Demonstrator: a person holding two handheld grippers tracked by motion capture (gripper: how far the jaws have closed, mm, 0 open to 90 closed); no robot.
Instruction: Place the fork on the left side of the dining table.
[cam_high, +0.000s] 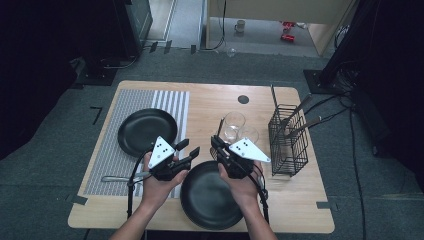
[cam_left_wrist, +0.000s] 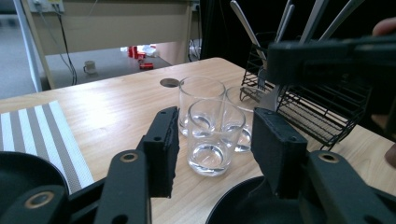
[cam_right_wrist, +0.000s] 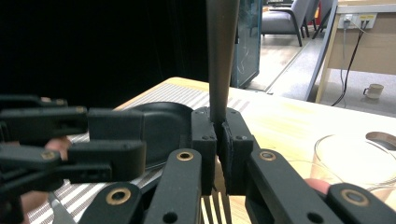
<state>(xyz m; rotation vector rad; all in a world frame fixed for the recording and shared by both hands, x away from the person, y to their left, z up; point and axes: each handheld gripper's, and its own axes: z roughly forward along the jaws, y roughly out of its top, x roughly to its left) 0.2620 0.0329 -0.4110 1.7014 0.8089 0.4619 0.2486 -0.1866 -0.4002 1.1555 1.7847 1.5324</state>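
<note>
Starting at the left of the near black plate (cam_high: 210, 196), which sat at the bench's (cam_high: 210, 107) front edge: striped placemat (cam_high: 122, 137) lay on the left part of the bench, with a second black plate (cam_high: 147, 131) on it, behind-left of the near plate. A utensil (cam_high: 116, 178) lay on the mat just left of the near plate, by the person's left hand (cam_high: 159, 186).

Left claw (cam_high: 187, 148) hovered just above the near plate's left-rear rim, jaws apart, nothing between them. In the left gripper view its jaws framed the closer glass (cam_left_wrist: 214, 136) without touching it; the glass stood on bare wood just behind the near plate.

Right claw (cam_high: 216, 145) hovered above the near plate's rear rim, right of the left claw and near it. Jaws were clamped together on a fork (cam_right_wrist: 220, 60): in the right gripper view the handle rose straight up from between the pads and the tines showed below them. So the fork was in the air, off the bench, over the near plate's rear edge.

Two clear glasses (cam_high: 234, 125) stood side by side just behind the near plate, close to the right claw.

Black wire caddy (cam_high: 287, 140) stood to the right-rear of the near plate, near the bench's right edge, with several utensil handles (cam_high: 300, 107) sticking up out of it.
</note>
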